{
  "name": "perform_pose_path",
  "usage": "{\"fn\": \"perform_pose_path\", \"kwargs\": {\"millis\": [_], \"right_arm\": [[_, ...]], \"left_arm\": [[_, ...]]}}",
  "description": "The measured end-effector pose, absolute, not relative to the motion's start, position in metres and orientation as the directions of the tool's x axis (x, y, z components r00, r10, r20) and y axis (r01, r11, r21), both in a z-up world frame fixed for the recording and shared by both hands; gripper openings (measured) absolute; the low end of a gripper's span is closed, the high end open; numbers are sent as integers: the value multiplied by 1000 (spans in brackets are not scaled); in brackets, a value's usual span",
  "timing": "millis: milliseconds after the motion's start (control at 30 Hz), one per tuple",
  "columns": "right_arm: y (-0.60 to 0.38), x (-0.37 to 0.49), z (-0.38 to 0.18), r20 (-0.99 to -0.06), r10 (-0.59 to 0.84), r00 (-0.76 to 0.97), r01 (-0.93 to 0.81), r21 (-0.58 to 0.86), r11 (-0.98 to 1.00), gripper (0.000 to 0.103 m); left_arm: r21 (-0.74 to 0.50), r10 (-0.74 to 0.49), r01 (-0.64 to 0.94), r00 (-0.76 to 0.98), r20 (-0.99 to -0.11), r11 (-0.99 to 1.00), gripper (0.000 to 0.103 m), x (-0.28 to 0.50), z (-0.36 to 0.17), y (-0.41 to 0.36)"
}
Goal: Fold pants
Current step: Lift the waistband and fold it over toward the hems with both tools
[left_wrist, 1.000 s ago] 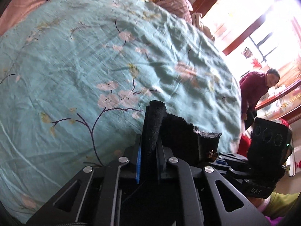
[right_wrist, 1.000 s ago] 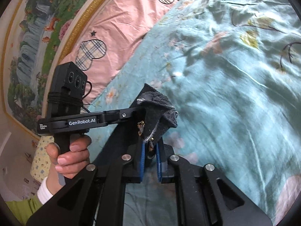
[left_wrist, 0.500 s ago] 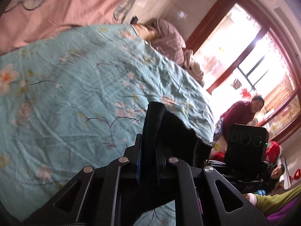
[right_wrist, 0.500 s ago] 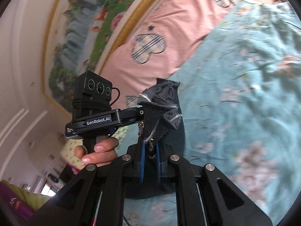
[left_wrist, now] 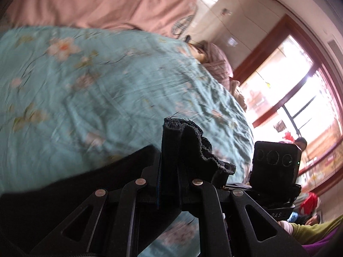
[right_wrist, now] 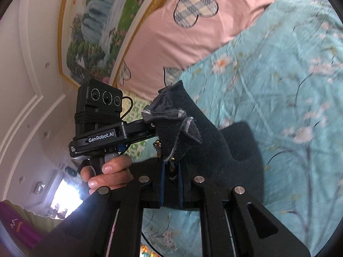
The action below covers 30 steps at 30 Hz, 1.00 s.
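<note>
The pants are dark, thick fabric. In the left wrist view my left gripper (left_wrist: 169, 171) is shut on a bunched edge of the pants (left_wrist: 188, 147), which stand up between the fingers. In the right wrist view my right gripper (right_wrist: 171, 171) is shut on another edge of the pants (right_wrist: 180, 128), near a zipper and grey seams. Both grippers hold the pants up above the teal floral bed cover (left_wrist: 85, 90), close side by side. More pants fabric hangs below toward the bed (right_wrist: 242, 150). The other gripper's camera block shows in each view.
Pink pillows (right_wrist: 193, 32) lie at the head of the bed, under a framed landscape painting (right_wrist: 100, 27). A window with red frames (left_wrist: 300, 98) and a person (left_wrist: 300, 143) are at the right. The teal cover (right_wrist: 289, 85) spreads below.
Both grippers have risen and tilted up with the pants; the views now show more wall, pillows and window. The pants hang further off the bed. Both grips stay shut.
</note>
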State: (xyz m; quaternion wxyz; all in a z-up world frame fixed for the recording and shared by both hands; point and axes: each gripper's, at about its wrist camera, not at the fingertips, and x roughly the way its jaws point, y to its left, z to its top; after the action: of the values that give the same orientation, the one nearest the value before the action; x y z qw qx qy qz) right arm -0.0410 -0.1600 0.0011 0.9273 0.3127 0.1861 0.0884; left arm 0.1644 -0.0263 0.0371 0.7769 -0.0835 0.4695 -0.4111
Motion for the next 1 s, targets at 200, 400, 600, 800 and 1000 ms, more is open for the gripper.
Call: {"fn": "perform_pose_path", "kwargs": {"millis": [200,400,600,800,1000], "right_arm": [[-142,-13,-21,-392,282,875,-7,574,819,12],[-123,10,-37,-547,225,806,66,460,885,14],[-114,16,-43,-597,224,770,64,422,904,32],[-99,21,-43,-613,228,756,31,382,924,45],[-91,18,-35,-591,271,760,-22,393,919,46]], "left_arm": [[-531,-676,452,262,-689,716,10,163,0,6],[-549,-644,348,282,-711,760,10,161,-35,31],[-543,-613,288,321,-721,789,15,151,-47,50],[-564,-601,216,381,-703,797,29,142,-44,78],[-619,-602,122,434,-670,776,43,128,-38,110]]}}
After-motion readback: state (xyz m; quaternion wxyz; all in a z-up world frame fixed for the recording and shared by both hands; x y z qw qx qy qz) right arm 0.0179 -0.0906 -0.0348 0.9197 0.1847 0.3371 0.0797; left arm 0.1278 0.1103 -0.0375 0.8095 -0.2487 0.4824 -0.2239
